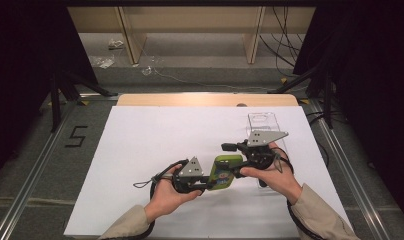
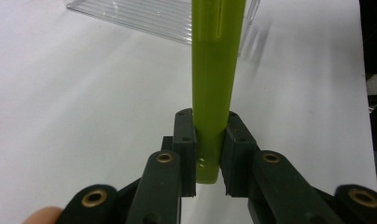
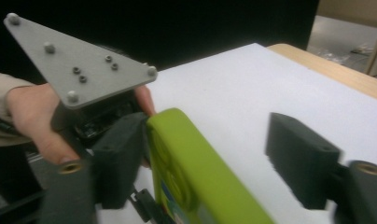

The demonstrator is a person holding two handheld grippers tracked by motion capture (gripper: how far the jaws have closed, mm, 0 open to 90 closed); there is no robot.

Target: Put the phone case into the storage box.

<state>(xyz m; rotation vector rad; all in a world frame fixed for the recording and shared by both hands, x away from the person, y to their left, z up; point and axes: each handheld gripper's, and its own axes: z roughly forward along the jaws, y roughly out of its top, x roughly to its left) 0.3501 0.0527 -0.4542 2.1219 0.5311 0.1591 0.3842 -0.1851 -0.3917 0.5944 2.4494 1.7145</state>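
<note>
A flat lime-green plastic phone case with a colourful printed face (image 1: 223, 172) was held clear of the white sheet covering the table (image 1: 140, 150), between the person's two hands near the front edge. The left gripper (image 1: 206, 186) was clamped on one end of it; in the left gripper view the two black jaws stood pressed against both faces of the case's thin edge (image 2: 214, 93), with no gap on either side. The right gripper (image 3: 214, 154) stood wide, one jaw lying against the back of the case (image 3: 200, 172) and the other well apart from it on the far side, so it was not gripping anything. The left hand (image 3: 32, 116) showed in that view behind its grey three-cornered plate. A clear ribbed plastic holder (image 1: 266, 125) stood on the sheet beyond the right hand (image 1: 275, 175), toward the far right of the table, and its edge appeared in the left gripper view (image 2: 149, 18). By my reading, the step in hand was a handover or a two-handed grip on the case, probably on its way to the holder. The next move would call for the right jaws to close squarely on the free end before the left ones let go, keeping the case level so it did not twist out.
</note>
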